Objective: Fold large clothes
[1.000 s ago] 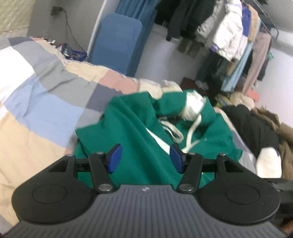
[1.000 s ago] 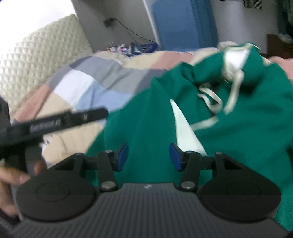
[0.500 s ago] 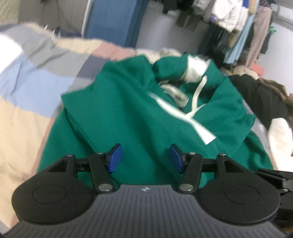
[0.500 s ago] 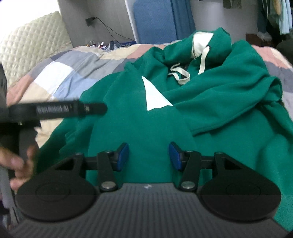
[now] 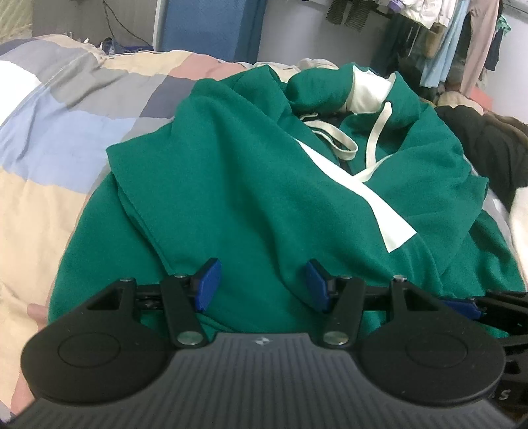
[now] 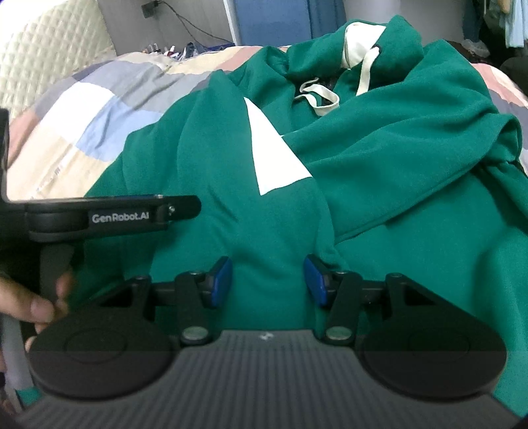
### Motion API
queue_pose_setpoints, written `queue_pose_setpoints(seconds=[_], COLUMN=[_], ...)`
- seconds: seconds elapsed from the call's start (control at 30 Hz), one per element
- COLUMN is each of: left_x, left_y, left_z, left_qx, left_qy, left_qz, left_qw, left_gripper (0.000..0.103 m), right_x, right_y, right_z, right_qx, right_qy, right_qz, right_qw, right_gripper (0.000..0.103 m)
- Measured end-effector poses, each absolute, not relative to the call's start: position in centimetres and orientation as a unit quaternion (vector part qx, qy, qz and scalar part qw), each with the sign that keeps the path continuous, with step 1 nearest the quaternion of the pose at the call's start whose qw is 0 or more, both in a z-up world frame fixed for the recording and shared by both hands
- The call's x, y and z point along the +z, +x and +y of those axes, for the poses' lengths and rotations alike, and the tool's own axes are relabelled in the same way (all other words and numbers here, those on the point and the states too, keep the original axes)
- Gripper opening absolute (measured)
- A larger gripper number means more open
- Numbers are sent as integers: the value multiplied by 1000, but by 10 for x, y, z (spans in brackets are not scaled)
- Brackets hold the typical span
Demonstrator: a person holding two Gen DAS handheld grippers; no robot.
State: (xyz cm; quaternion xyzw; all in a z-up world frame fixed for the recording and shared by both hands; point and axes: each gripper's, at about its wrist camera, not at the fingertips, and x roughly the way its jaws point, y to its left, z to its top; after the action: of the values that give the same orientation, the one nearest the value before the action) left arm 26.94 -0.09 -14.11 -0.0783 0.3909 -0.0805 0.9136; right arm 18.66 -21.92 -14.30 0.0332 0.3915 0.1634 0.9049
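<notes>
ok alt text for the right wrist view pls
A crumpled green hoodie with cream drawstrings lies on a patchwork quilt. The right tool is open just above its near edge, with the left tool at the frame's left.

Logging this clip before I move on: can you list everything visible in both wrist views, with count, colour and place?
green fleece hoodie: one, green with cream hood lining, drawstrings and a white patch, lying rumpled on the bed.
patchwork quilt: one, blue, grey, beige and pink blocks, under the hoodie.
quilted headboard: one, cream, far left in the right wrist view.
blue upright panel: one, by the far wall.
hanging clothes: several, mixed colours, on a rail far right.
dark garment pile: black and brown, right of the hoodie.
left gripper: black, blue fingers apart over the hoodie.
right gripper: same, fingers apart.
</notes>
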Motion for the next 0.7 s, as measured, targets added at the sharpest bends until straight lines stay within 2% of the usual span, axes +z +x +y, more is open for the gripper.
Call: queue_pose_setpoints(seconds=[0.13,0.2,0.33,0.53,0.7], left_x=[-127,-120,-97,-76,-65], left_y=[269,266,257,263,276], left_z=[4,7,21,15,-4], left_qx=[-80,-69,-67,-78,-94], left_qy=[-90,-92,-122,-107,-72], left_qz=[385,376,343,313,303], left_qw=[915,919,929,940,946], left_gripper=[67,78,79,80,80], right_x=[-128,-119,-101,-73,-46], right_y=[187,184,180,183,188], right_z=[-233,-237,-249,-280,-309], right_qx=[172,174,176,174,162], right_qy=[69,74,92,127,106], right_qz=[393,379,344,319,278], right_qw=[901,906,918,923,941], right_gripper=[52,52,52,52,52])
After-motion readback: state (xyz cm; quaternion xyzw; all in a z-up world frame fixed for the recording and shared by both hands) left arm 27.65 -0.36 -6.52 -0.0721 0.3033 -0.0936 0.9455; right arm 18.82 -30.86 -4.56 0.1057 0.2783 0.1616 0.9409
